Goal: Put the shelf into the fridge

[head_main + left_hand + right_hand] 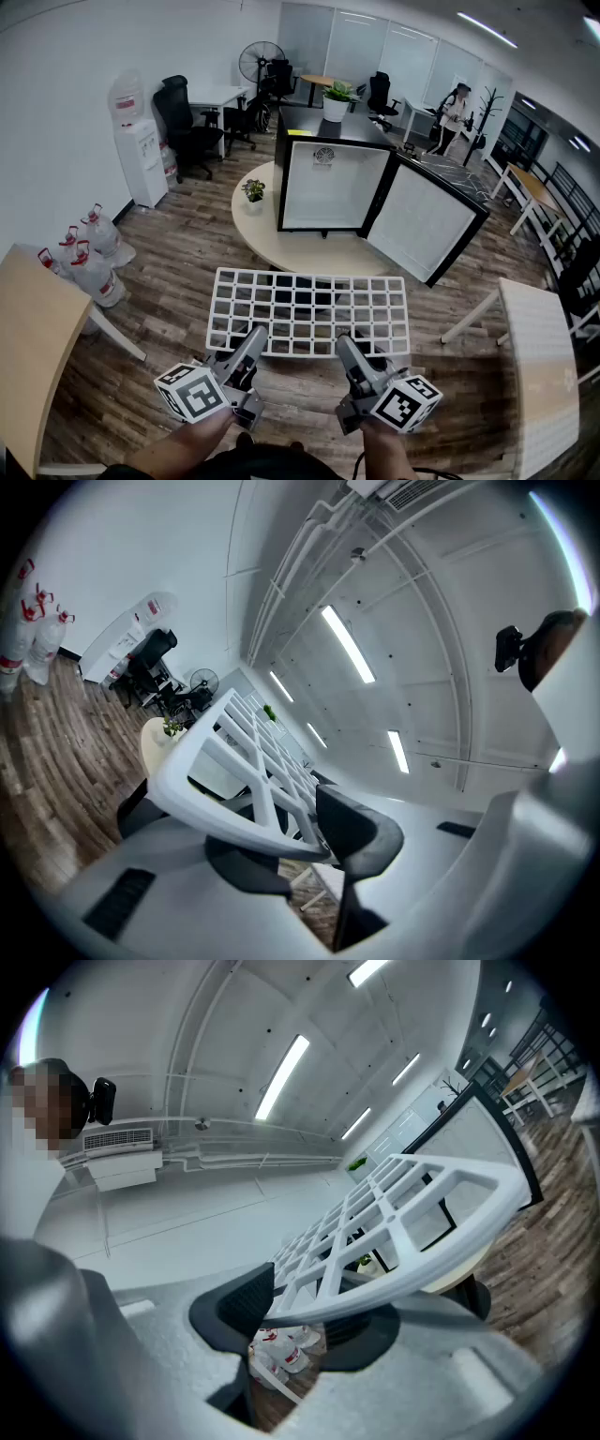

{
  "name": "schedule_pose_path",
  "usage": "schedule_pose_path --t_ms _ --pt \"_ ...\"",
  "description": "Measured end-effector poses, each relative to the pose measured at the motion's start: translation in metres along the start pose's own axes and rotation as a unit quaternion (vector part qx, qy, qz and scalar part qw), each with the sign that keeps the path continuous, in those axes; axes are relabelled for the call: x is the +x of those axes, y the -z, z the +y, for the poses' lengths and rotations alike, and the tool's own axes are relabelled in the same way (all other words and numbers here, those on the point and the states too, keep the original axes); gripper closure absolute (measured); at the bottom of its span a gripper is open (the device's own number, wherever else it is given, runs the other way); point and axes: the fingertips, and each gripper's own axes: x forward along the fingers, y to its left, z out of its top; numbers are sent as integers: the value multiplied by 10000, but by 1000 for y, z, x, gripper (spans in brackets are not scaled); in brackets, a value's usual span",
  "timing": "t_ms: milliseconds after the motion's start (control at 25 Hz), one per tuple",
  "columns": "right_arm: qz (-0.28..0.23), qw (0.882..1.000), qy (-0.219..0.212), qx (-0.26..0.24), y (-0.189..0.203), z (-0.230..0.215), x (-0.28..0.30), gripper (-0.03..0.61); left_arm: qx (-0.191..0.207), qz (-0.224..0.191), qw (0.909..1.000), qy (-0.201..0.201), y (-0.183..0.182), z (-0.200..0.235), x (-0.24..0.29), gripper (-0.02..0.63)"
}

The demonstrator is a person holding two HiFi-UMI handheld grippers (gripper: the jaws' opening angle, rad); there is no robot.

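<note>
White shelf [309, 309] sits in the air, near the open fridge [330, 187]. The left gripper [253, 336] and right gripper [344, 343] each pinch its near edge. It is best to hold it flat and slide it straight in — watch the door [427, 220].

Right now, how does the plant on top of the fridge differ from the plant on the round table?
The fridge-top plant is larger, in a wide white pot, and stands high. The table plant is small and stands low on the round table, left of the fridge. Both are green, potted and upright.
</note>
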Motion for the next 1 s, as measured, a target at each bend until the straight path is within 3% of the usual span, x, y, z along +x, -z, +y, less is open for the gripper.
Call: schedule_pose_path --t_ms 360,1000 --pt "-9 9999 -6 -129 -4 2 -7 433 -44 -12 10000 35 5 -7 -1 517" --pt "-119 9999 -2 97 -23 -20 -34 433 144 43 9999 57 23 -33 23 515"
